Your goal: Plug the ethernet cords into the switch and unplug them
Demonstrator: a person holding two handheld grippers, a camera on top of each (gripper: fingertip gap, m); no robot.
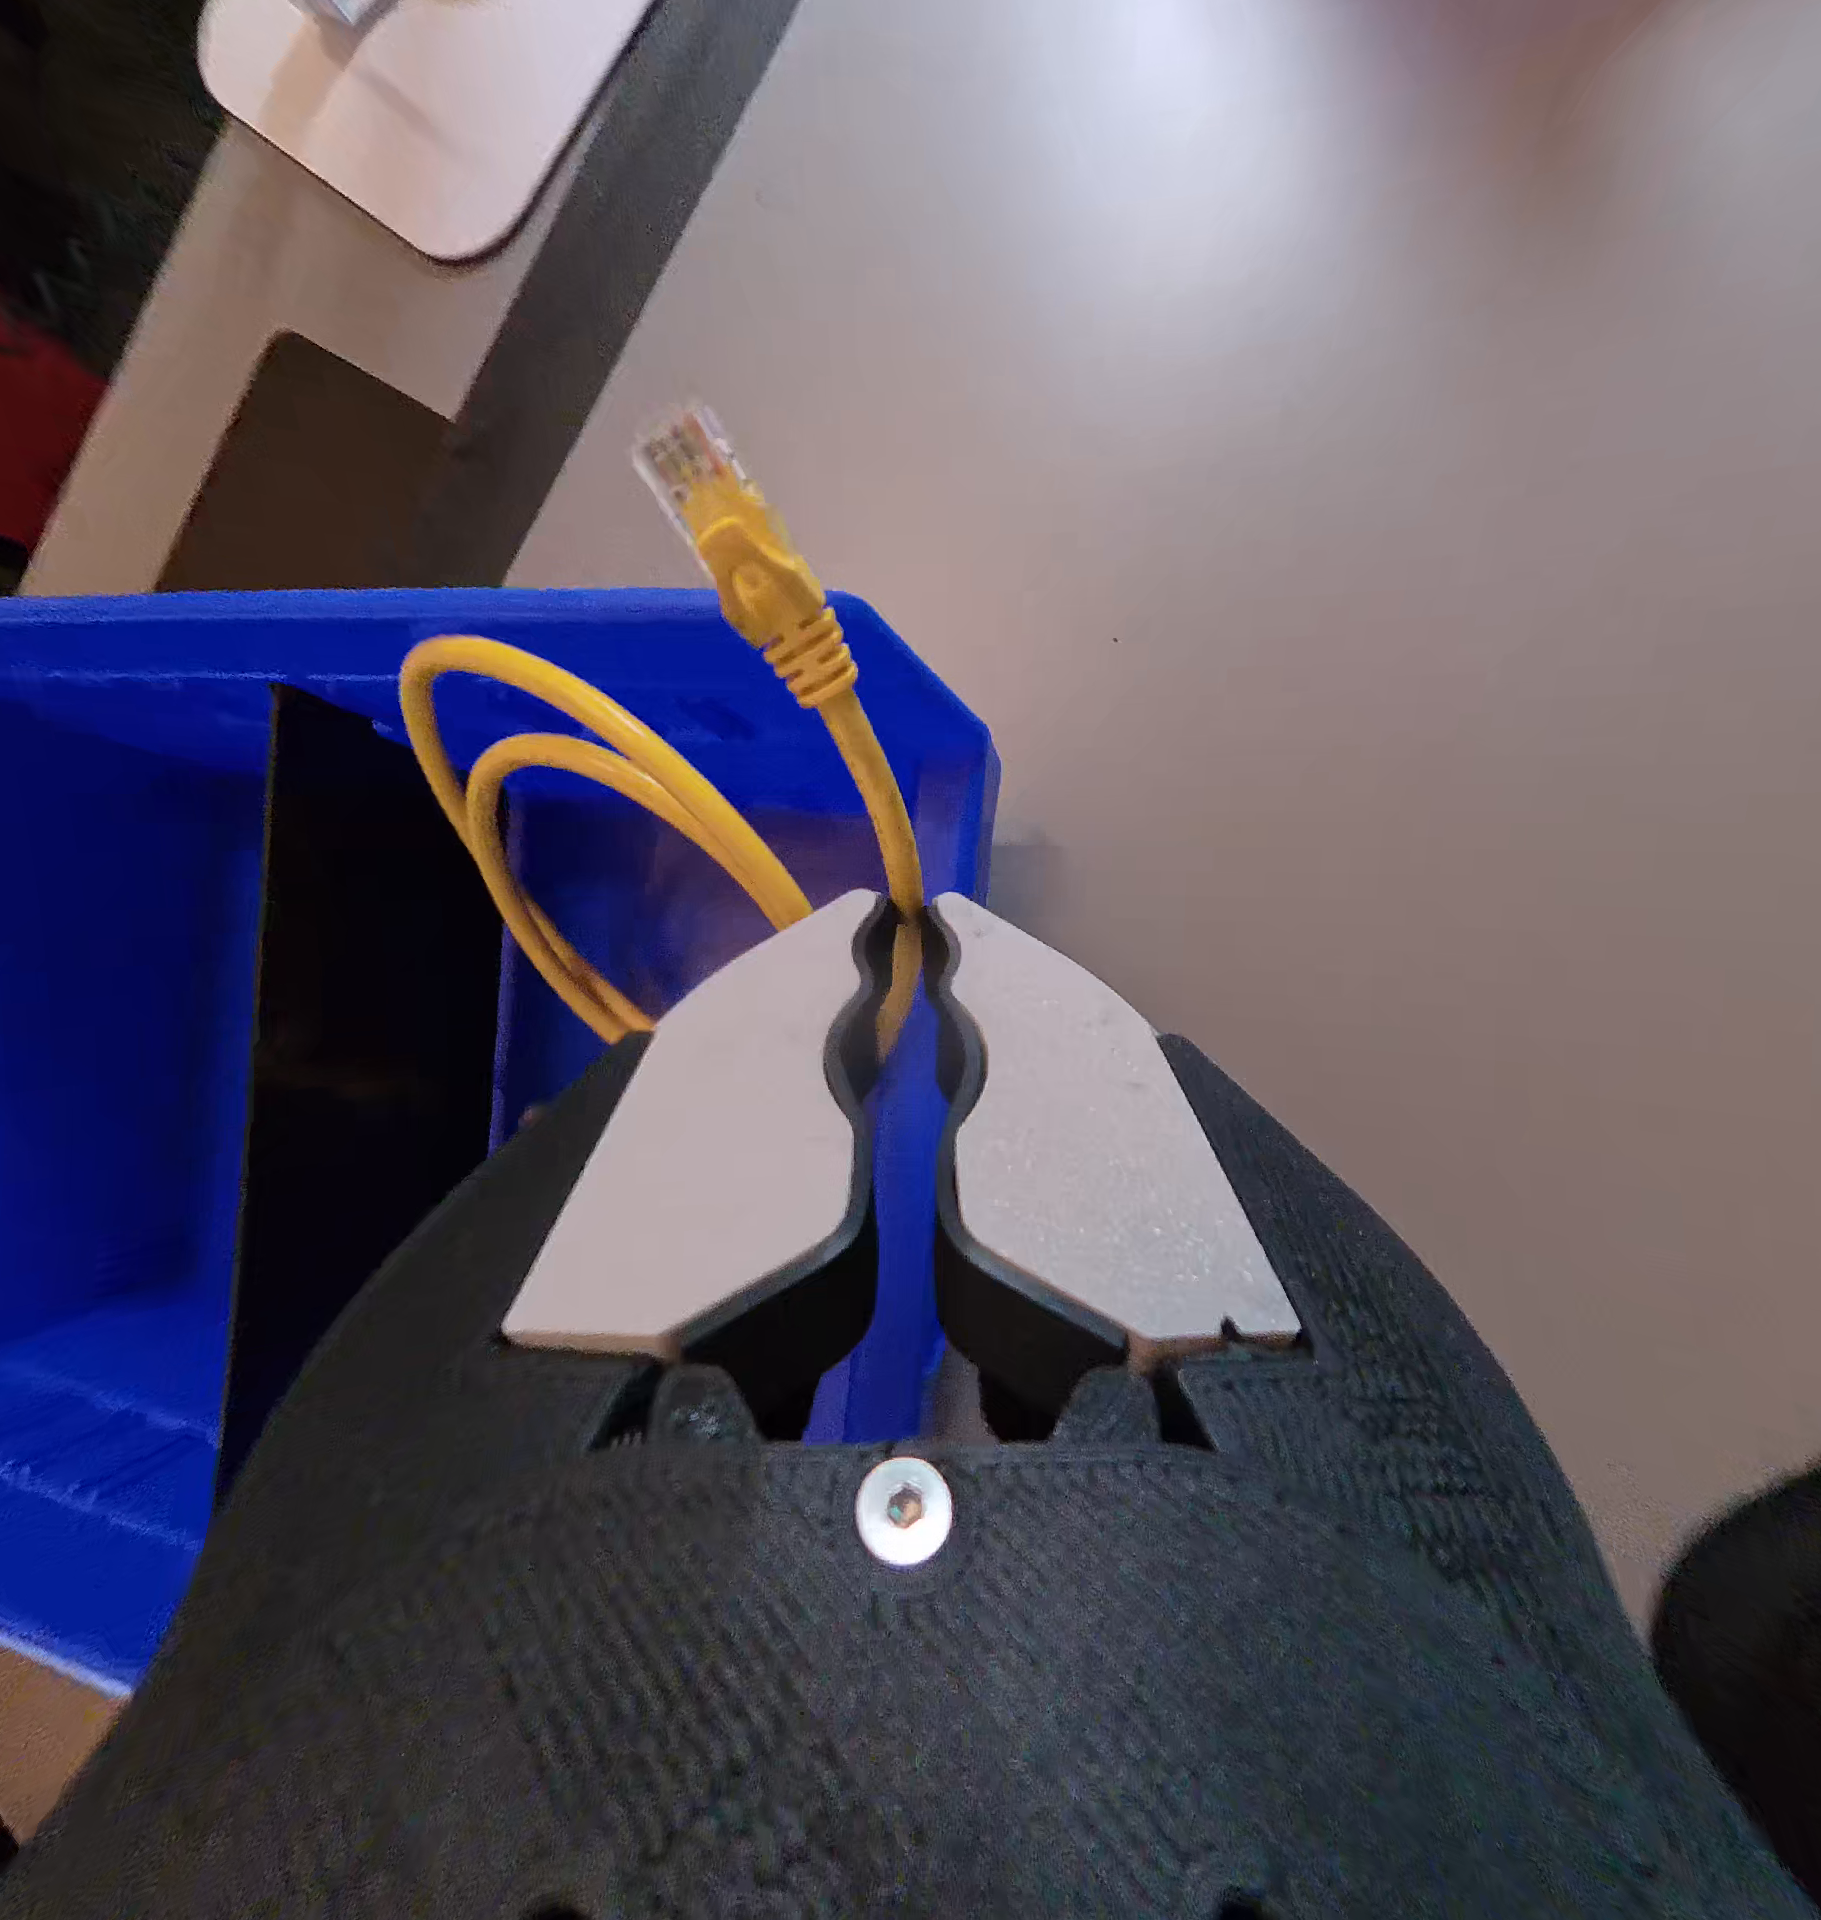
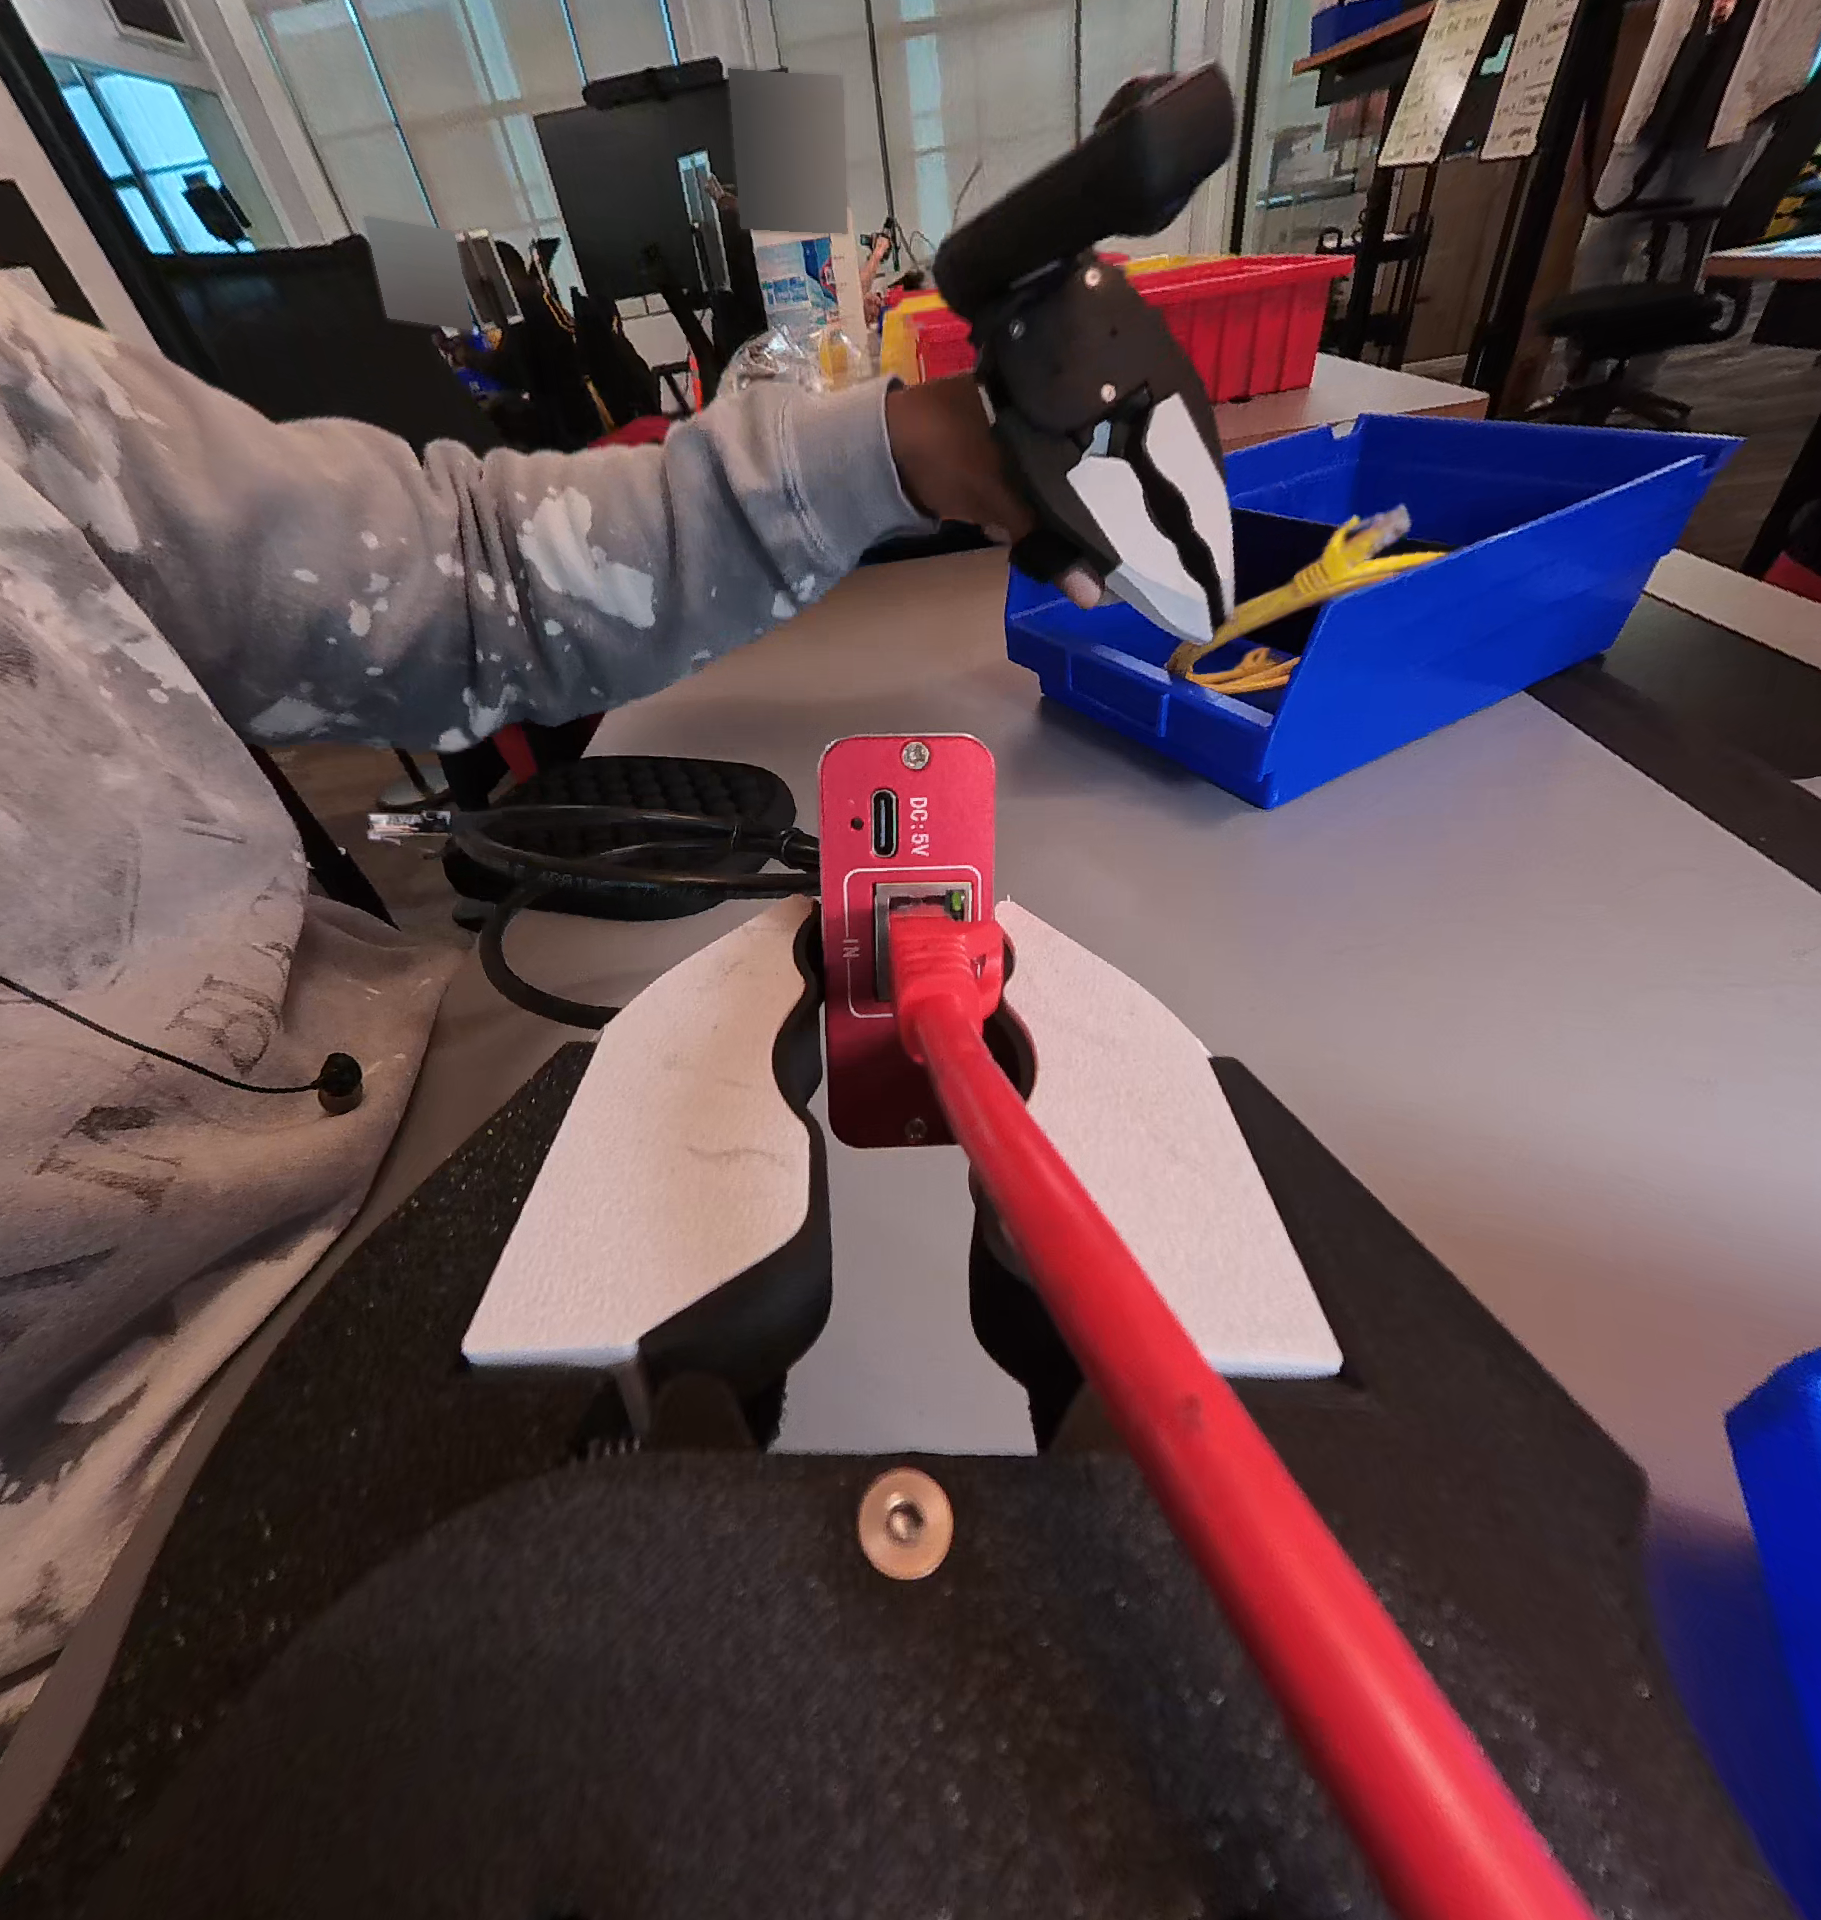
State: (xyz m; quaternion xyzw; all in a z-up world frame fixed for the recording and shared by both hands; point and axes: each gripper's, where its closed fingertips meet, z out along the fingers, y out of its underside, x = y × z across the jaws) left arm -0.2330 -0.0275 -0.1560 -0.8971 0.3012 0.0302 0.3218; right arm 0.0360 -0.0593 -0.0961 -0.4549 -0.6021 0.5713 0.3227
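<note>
Left hand-held gripper [image 1: 904, 920] clamped on yellow cord [image 1: 864, 748], plug up, above blue bin [image 2: 1488, 582]. Right hand-held gripper [image 2: 906, 935] clamped on red switch [image 2: 890, 810], held upright over grey bench [image 2: 1405, 987]; red cord [image 2: 1145, 1299] plugged in.

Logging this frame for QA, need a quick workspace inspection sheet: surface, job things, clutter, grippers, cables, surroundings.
Surface: smooth grey tabletop, bare around the work.
Job's things: small red metal switch, upright between the right gripper's fingers; thick red ethernet cord plugged into its port.
Clutter: blue plastic bin holding cable loops; a second blue bin corner at right.
Grippers: left gripper shut on thin yellow ethernet cord over the bin; right gripper shut on the switch.
Cables: black cable coiled left of the switch.
Surroundings: red crates, monitors, office chairs behind.
</note>
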